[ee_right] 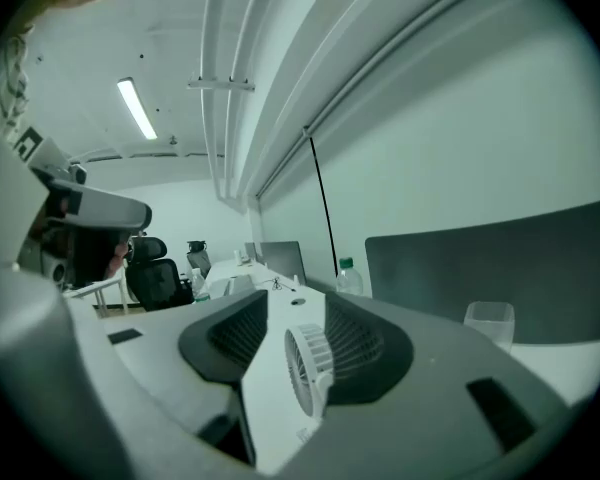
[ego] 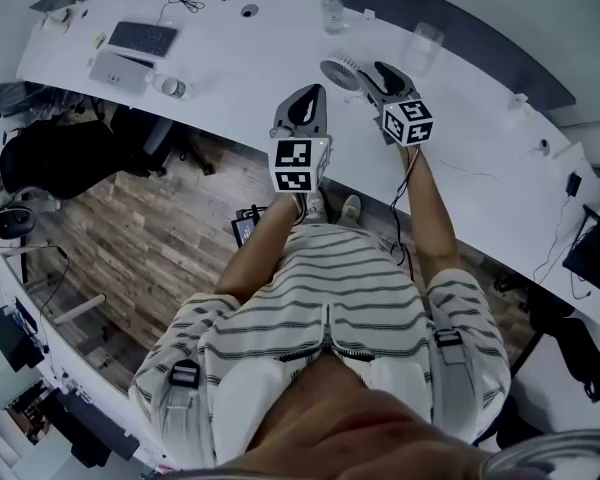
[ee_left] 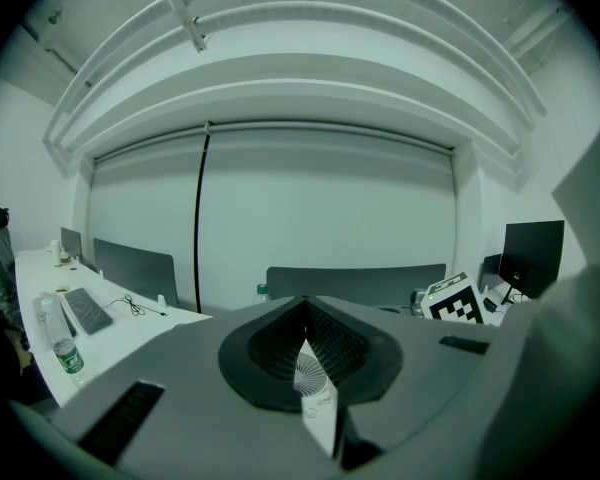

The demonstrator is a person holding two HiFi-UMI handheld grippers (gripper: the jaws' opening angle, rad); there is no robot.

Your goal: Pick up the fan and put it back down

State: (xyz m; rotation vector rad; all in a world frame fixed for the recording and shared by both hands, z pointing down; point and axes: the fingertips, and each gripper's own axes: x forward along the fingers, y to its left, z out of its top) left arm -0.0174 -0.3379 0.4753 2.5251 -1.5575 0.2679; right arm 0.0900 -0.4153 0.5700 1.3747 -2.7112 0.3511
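Right claw (ee_right: 296,308) hangs with its jaws wide apart, clamping nothing; my left claw (ee_left: 303,313) floats beside it, jaws drawn all but together, only a thin slit between them, empty too. Long white desk (ego: 280,58) curves ahead of me; dark keyboard (ego: 142,38) well off to the left; the little white fan (ee_right: 308,368) stands upright on the desk, showing in my right claw's gap, close by its tips; bottle (ego: 331,10) and clear cup (ego: 423,46) stand further back.
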